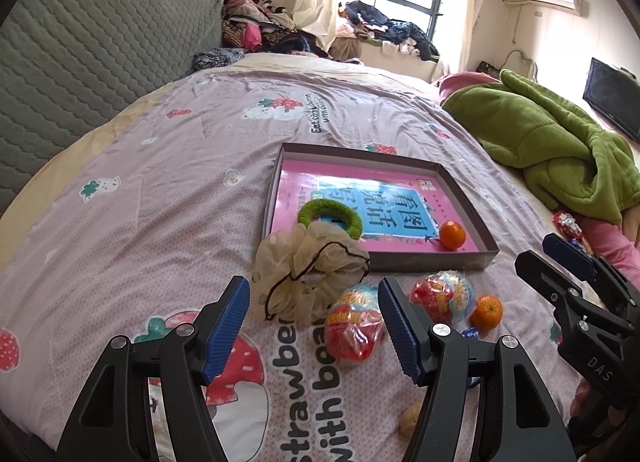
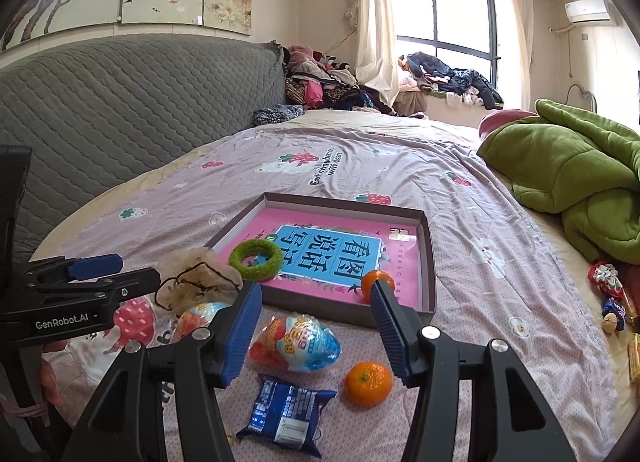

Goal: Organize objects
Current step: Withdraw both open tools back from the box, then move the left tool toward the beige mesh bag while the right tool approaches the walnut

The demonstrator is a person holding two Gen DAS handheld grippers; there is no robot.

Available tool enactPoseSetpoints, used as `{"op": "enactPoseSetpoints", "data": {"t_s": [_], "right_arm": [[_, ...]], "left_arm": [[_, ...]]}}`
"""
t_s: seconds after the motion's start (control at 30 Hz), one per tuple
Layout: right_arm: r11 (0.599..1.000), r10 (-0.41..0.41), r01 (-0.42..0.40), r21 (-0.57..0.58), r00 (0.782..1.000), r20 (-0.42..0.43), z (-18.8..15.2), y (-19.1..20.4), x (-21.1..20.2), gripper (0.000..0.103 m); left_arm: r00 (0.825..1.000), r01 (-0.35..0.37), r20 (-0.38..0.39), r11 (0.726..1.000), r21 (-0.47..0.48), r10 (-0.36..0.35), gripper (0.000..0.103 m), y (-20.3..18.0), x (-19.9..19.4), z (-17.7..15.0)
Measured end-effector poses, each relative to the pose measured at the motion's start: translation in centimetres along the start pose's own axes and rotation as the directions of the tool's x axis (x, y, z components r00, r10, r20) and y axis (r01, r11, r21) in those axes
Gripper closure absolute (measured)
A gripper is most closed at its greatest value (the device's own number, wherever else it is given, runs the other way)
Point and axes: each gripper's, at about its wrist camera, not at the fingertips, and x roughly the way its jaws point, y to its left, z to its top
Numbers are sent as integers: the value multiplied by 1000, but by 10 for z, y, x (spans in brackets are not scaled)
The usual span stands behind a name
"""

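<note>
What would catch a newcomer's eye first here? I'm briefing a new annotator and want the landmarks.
The shallow box in the middle of the bed, lined with a bright pink book, with a green ring and an orange inside. In front of it, on the strawberry bedspread, lie two foil egg packs, a loose orange and a blue snack packet. A rumpled green blanket fills the right side.

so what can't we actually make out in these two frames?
- Walnut-like thing, left wrist view: half hidden behind a left gripper finger.
- Blue packet, left wrist view: mostly hidden by the same finger; its print is too small to read in the right view.
- Second egg snack, right wrist view: partly behind a right gripper finger.
- Sweets at the right edge: cut off.
</note>
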Motion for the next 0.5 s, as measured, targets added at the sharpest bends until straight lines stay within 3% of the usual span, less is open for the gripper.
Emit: {"op": "enactPoseSetpoints", "data": {"t_s": [0.5], "right_arm": [[999,34,-35,-38,999,-13,-20,25,-11,47]], "left_arm": [[1000,-14,-11,1000,2,14,35,11,-1,-9]]}}
